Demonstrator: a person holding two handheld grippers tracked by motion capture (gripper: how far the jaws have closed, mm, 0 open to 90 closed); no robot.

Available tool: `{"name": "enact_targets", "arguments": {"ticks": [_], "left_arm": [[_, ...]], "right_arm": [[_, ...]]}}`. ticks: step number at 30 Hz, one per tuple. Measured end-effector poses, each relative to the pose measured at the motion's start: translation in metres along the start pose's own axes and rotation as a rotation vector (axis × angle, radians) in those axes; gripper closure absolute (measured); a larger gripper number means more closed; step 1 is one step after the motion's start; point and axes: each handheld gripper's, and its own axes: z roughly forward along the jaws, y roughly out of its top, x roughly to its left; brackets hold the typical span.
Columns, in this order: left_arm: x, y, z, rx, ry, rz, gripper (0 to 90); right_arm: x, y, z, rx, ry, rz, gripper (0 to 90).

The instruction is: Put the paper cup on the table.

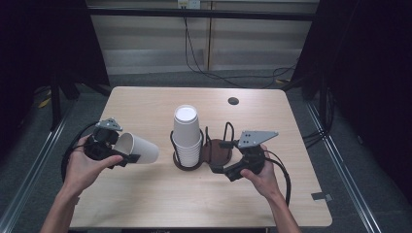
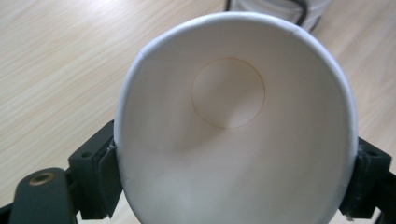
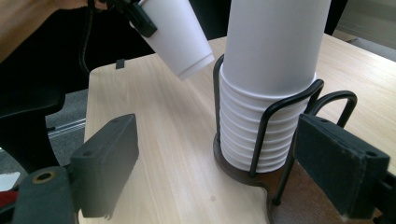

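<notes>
Matt white paper cup point(image 2: 233, 126) with a smooth, seamed inside. Stack of paper cups point(image 1: 187, 138), also matt white, in a glossy black wire holder point(image 3: 280, 116) on a dark wooden base. The surface point(image 1: 145, 104) is pale wood-grain laminate. Claw pads point(image 3: 109, 163) look like matt black plastic.

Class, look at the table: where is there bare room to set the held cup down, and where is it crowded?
Bare wood lies along the far edge behind the cup stack, around the hole, and along the near edge between the two forearms. The table is also free at its far left corner. The middle is crowded: the wire holder, the right gripper, and the left gripper holding the cup.
</notes>
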Motion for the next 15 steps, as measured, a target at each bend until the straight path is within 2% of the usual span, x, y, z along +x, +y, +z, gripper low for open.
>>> {"name": "enact_targets", "arguments": {"ticks": [3, 8, 13, 15], "left_arm": [[0.007, 0.002, -0.002, 0.019, 0.023, -0.020, 14.1], [0.014, 0.006, 0.001, 0.047, 0.031, -0.032, 14.1], [0.022, 0.011, 0.008, 0.109, 0.057, -0.031, 14.0], [0.025, 0.013, 0.012, 0.126, 0.056, -0.047, 13.8]], "right_arm": [[0.000, 0.000, 0.001, 0.000, 0.003, 0.002, 14.0], [0.000, -0.001, 0.002, 0.005, 0.005, 0.004, 14.0], [0.000, -0.001, 0.003, 0.008, 0.005, 0.003, 14.0], [0.000, -0.001, 0.002, 0.007, 0.006, 0.004, 14.0]]}}
